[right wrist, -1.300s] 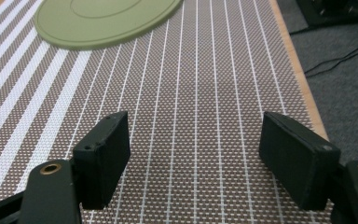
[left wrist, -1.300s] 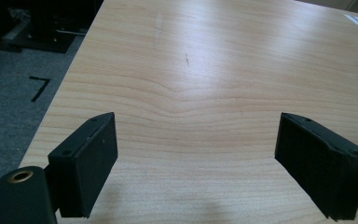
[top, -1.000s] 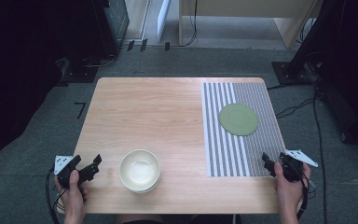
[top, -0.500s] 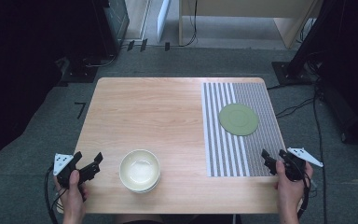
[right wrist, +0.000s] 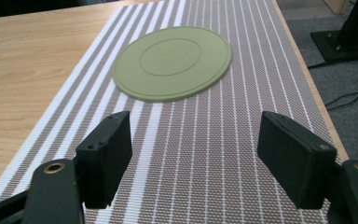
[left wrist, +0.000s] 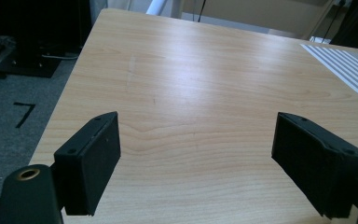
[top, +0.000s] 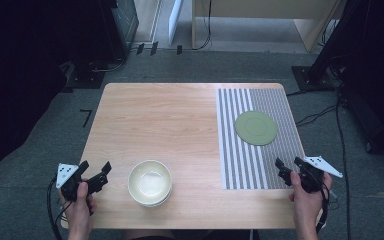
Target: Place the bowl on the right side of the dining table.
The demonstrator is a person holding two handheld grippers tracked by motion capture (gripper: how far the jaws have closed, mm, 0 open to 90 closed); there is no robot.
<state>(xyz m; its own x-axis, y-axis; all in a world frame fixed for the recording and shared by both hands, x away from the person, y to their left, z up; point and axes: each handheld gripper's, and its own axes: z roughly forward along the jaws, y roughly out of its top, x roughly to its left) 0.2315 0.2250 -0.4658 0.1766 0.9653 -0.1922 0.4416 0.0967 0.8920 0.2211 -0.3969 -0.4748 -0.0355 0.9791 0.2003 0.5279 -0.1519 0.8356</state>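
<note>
Wooden bench (top: 170,120) with a striped mat (top: 260,135) covering its right part. A flat green plate (top: 256,128) lies on the mat, toward the far half.

A cream bowl (top: 150,182) sits on bare wood near the front edge, left of centre.

Left hand-held gripper (top: 94,173) is at the front left corner, just left of the bowl and apart from it. Jaws are spread wide with nothing between them. In the left gripper view only bare wood lies between its jaws, with the mat's corner at far right.

Right hand-held gripper (top: 288,167) is at the mat's front right corner, held in the person's right hand (top: 306,192). Jaws wide, empty. In the right gripper view they hover over the mat (right wrist: 200,149), with the plate (right wrist: 171,63) well ahead of them.
</note>
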